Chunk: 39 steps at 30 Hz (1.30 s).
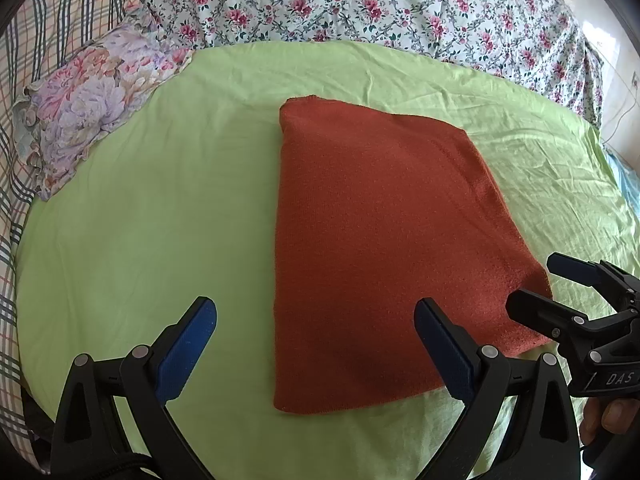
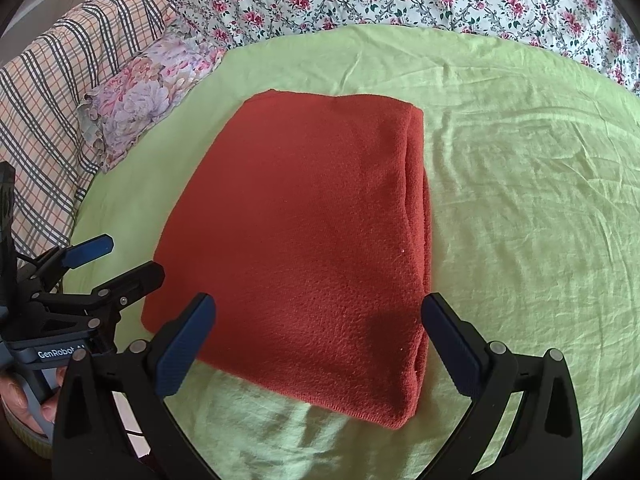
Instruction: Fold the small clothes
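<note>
A rust-red knitted garment (image 1: 380, 240) lies folded into a thick rectangle on the green sheet (image 1: 140, 220); in the right wrist view (image 2: 304, 240) its stacked folded layers show along its right side. My left gripper (image 1: 316, 312) is open and empty, hovering over the garment's near left edge. My right gripper (image 2: 318, 308) is open and empty, above the garment's near end. The right gripper also shows in the left wrist view (image 1: 536, 284), open at the garment's near right corner. The left gripper shows in the right wrist view (image 2: 132, 256), open beside the garment's left edge.
A small floral pillow (image 1: 84, 108) lies at the far left on the sheet's edge. A plaid cover (image 2: 44, 128) lies behind it. A floral quilt (image 1: 360, 4) runs along the back. The green sheet (image 2: 520, 200) is wrinkled to the right of the garment.
</note>
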### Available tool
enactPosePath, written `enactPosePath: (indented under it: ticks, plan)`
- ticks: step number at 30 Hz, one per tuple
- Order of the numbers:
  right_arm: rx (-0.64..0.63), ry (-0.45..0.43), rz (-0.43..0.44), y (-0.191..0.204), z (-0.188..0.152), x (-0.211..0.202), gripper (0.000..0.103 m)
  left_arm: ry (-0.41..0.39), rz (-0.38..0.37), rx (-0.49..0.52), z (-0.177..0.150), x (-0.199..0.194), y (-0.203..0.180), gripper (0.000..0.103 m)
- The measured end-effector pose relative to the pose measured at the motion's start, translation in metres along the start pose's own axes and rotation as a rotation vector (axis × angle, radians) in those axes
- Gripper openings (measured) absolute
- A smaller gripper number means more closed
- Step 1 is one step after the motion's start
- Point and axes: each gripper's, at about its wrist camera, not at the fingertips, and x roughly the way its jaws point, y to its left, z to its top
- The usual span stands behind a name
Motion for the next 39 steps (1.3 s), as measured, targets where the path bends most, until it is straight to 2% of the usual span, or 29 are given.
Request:
enactPosePath:
  ticks: [39]
  plan:
    - [-0.004,0.0,0.0,-0.0029,0.0006,-0.0001,0.102,-0.004,-0.004,-0.002,0.0004,-0.0025,0.0002,0.099]
